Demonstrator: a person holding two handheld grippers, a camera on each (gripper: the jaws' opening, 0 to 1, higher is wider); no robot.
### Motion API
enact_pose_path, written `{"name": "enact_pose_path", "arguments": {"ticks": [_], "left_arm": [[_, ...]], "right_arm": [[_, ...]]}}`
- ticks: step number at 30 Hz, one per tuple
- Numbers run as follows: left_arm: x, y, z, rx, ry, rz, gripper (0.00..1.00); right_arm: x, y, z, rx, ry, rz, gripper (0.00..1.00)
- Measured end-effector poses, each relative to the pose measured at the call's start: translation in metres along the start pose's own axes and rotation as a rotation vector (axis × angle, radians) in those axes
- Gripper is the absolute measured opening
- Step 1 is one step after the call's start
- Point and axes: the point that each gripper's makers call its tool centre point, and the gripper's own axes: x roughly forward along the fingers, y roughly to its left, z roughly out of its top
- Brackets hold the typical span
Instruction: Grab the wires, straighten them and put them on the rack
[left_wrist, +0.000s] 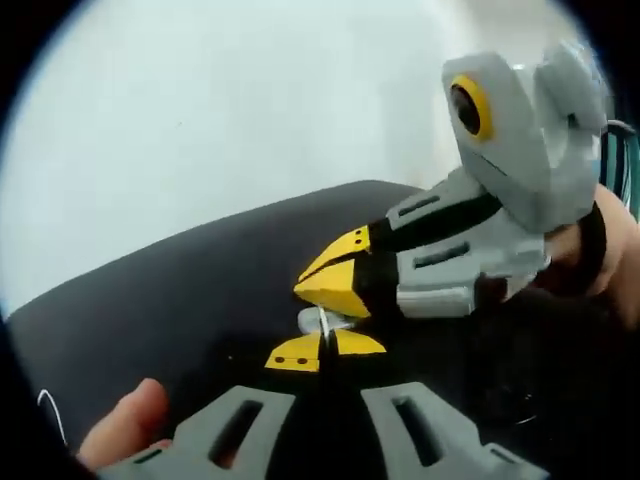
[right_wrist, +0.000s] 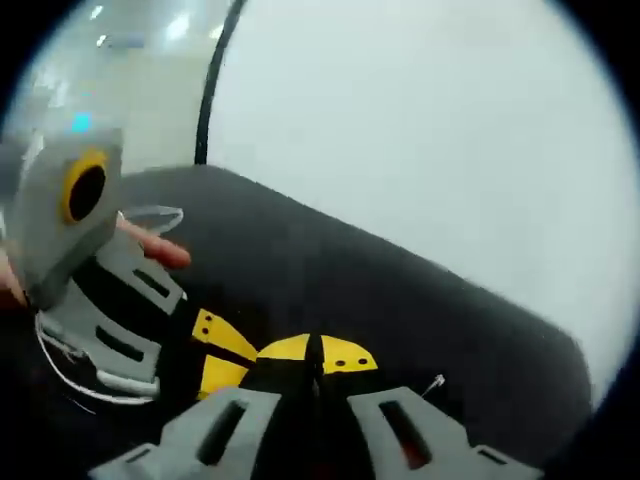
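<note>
Pinching one white wire (left_wrist: 323, 322) between them, left claw (left_wrist: 322, 352) and right claw (right_wrist: 312, 355) sit pressed together; draw apart slowly over the desk (left_wrist: 180, 290), keeping tension even.

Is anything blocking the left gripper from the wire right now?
Nothing visible does. In the left gripper view the left gripper is shut on the thin white wire, which comes up between its yellow tips. The right gripper reaches in from the right, its tips next to the same wire above the black surface.
</note>
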Motion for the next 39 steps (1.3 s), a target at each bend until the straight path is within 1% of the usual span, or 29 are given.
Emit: {"name": "enact_pose_path", "arguments": {"ticks": [1,3,4,5,6,7,8,9,10,12,13,14,15,17,18,19,20,21,22,23,24,25,28,32,33,35,37,38,39], "left_arm": [[0.000,0.000,0.000,-0.008,-0.001,-0.003,0.00],[0.000,-0.001,0.000,-0.016,-0.002,-0.008,0.00],[0.001,0.000,0.000,-0.025,-0.001,-0.008,0.00],[0.001,0.000,0.000,-0.031,-0.001,-0.007,0.00],[0.001,0.001,0.000,-0.036,0.000,-0.006,0.00],[0.001,0.001,0.000,-0.040,0.001,-0.006,0.00],[0.001,0.001,0.000,-0.042,0.002,-0.006,0.00],[0.001,0.001,0.000,-0.042,0.000,-0.004,0.00],[0.002,0.001,0.000,-0.037,-0.002,0.000,0.00],[0.002,0.000,0.000,-0.025,-0.004,0.008,0.00],[0.002,0.000,0.000,-0.023,-0.005,0.011,0.00],[0.002,0.001,0.001,-0.022,-0.005,0.013,0.00],[0.002,0.001,0.001,-0.023,-0.007,0.013,0.00],[0.002,0.002,0.001,-0.029,-0.009,0.011,0.00],[0.003,0.002,0.001,-0.030,-0.010,0.011,0.00],[0.002,0.002,0.001,-0.030,-0.011,0.011,0.00],[0.003,0.002,0.001,-0.032,-0.011,0.010,0.00],[0.002,0.002,0.001,-0.034,-0.011,0.011,0.00],[0.002,0.002,0.001,-0.034,-0.012,0.011,0.00],[0.002,0.003,0.001,-0.035,-0.013,0.011,0.00],[0.002,0.003,0.001,-0.035,-0.014,0.011,0.00],[0.002,0.003,0.001,-0.037,-0.014,0.011,0.00],[0.002,0.003,0.001,-0.036,-0.015,0.010,0.00],[0.002,0.003,0.001,-0.029,-0.019,0.012,0.00],[0.001,0.003,0.001,-0.028,-0.020,0.013,0.00],[0.001,0.003,0.001,-0.024,-0.024,0.015,0.00],[0.001,0.003,0.001,-0.034,-0.028,0.014,0.00],[0.000,0.003,0.001,-0.035,-0.027,0.012,0.00],[0.000,0.003,0.001,-0.034,-0.026,0.012,0.00]], "right_arm": [[-0.007,-0.003,0.009,0.047,-0.015,-0.004,0.01],[-0.012,0.003,0.027,0.076,-0.059,0.029,0.00],[-0.013,0.003,0.030,0.093,-0.064,0.022,0.00],[-0.010,-0.001,0.029,0.099,-0.042,0.003,0.00],[-0.008,-0.004,0.020,0.078,0.008,-0.018,0.00],[-0.009,-0.004,0.005,0.019,0.050,-0.017,0.00],[-0.007,-0.005,-0.007,-0.007,0.079,-0.014,0.00],[0.002,-0.002,-0.009,-0.016,0.092,0.008,0.00],[0.007,0.004,-0.017,0.003,0.101,0.054,0.00],[0.003,0.002,-0.017,0.015,0.075,0.056,0.00],[0.003,0.003,-0.018,0.029,0.077,0.062,0.00],[0.003,0.004,-0.018,0.028,0.078,0.062,0.00],[0.002,0.002,-0.017,-0.006,0.072,0.049,0.00],[0.004,0.000,-0.011,0.003,0.054,0.042,0.00],[0.004,0.003,-0.007,0.030,0.035,0.059,0.00],[0.004,0.012,-0.007,0.048,0.035,0.096,0.00],[0.004,0.014,-0.008,0.039,0.048,0.095,0.00],[0.006,0.010,-0.011,-0.015,0.077,0.082,0.00],[0.006,0.007,-0.015,-0.046,0.096,0.063,0.00],[0.006,0.009,-0.021,-0.109,0.110,0.055,0.00],[0.007,0.012,-0.017,-0.120,0.081,0.054,0.00],[0.005,0.016,-0.020,-0.111,0.095,0.046,0.00],[0.006,0.016,-0.020,-0.162,0.104,0.020,0.00],[0.001,0.017,-0.021,-0.180,0.115,0.021,0.00],[0.002,0.015,-0.020,-0.167,0.116,0.032,0.00],[0.000,0.017,-0.021,-0.113,0.094,0.059,0.00],[0.001,0.016,-0.021,-0.037,0.078,0.084,0.00],[0.001,0.015,-0.021,0.040,0.074,0.092,0.00],[-0.002,0.013,-0.022,0.137,0.076,0.092,0.00]]}}
